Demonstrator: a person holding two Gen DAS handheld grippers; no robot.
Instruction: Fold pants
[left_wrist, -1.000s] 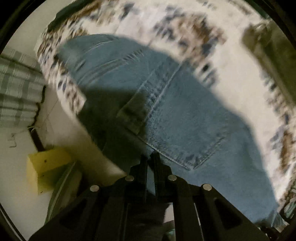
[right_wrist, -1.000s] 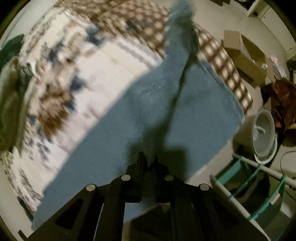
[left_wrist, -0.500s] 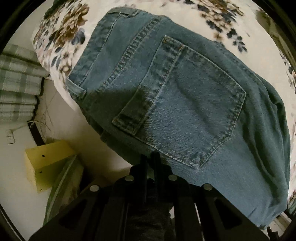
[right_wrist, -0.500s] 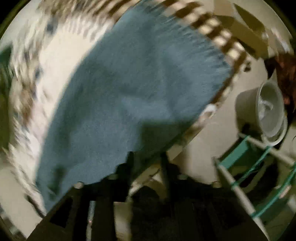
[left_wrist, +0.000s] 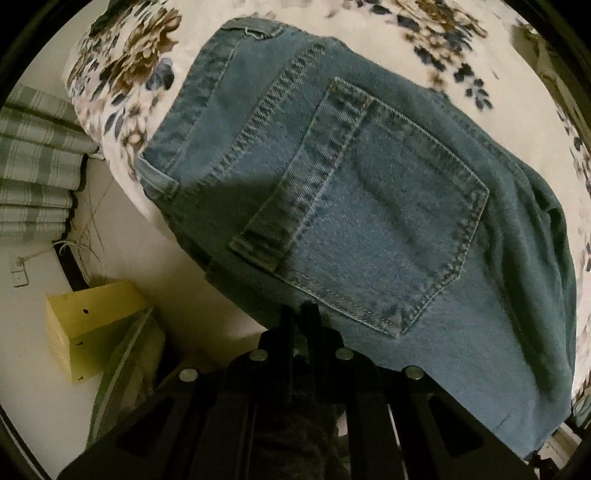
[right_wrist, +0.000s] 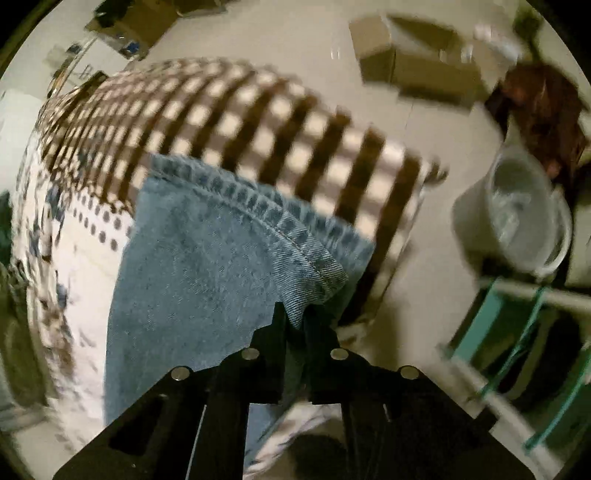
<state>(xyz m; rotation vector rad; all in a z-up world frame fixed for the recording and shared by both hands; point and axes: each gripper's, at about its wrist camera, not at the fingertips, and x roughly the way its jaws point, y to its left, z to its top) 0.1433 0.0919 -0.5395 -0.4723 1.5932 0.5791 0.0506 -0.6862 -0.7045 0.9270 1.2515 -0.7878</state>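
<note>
Blue denim pants (left_wrist: 369, 206) lie on a floral bedspread (left_wrist: 122, 74) with a back pocket (left_wrist: 373, 229) facing up and the waistband at the upper left. My left gripper (left_wrist: 301, 314) points down at the pants' near edge by the side of the bed and is shut on the denim there. In the right wrist view a pant leg (right_wrist: 207, 266) ends in a stitched hem (right_wrist: 266, 218) near the bed's corner. My right gripper (right_wrist: 299, 317) is closing, and the hem's corner is pinched between its fingers.
A checked blanket (right_wrist: 258, 122) covers the bed end beyond the hem. On the floor are a yellow box (left_wrist: 85, 325), a cardboard box (right_wrist: 406, 59), a white bucket (right_wrist: 517, 221) and a teal rack (right_wrist: 517, 350). Striped cloth (left_wrist: 33, 177) hangs at the left.
The seat of the pants has settled flat on the bed as my left gripper sank. My right gripper let go of the raised denim, swept along the leg and closed on the hem corner.
</note>
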